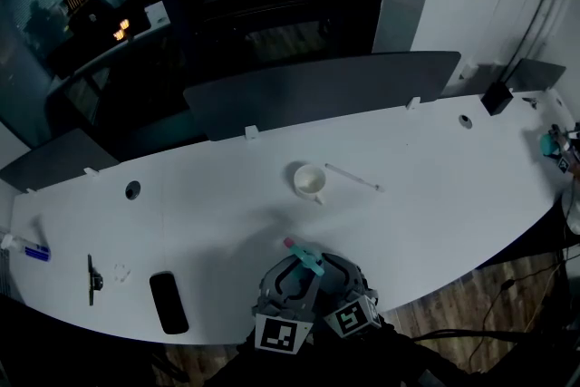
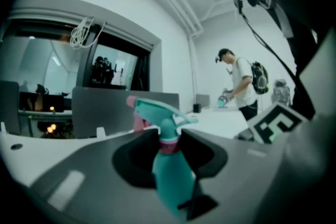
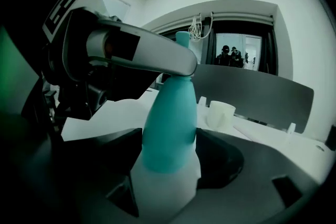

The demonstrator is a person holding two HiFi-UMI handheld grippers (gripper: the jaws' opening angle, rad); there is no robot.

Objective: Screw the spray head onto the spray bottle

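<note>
Spray bottle (image 3: 170, 118) being held over the worktop's (image 1: 435, 160) near edge, right tongs (image 3: 168, 150) gripping its teal body, left tongs (image 2: 168, 145) clamping the spray head (image 2: 157, 113) at its pink collar.

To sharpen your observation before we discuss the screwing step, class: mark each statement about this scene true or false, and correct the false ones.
1. The right gripper holds the teal spray bottle by its body. True.
2. The left gripper is empty. False: its jaws grip the spray head at its neck.
3. A white cup stands on the table. True.
4. The spray head lies on the table beside the cup. False: it sits atop the spray bottle, off the table.
5. The black flat object lies right of the cup in the head view. False: it lies left of it, near the table's front edge.
</note>
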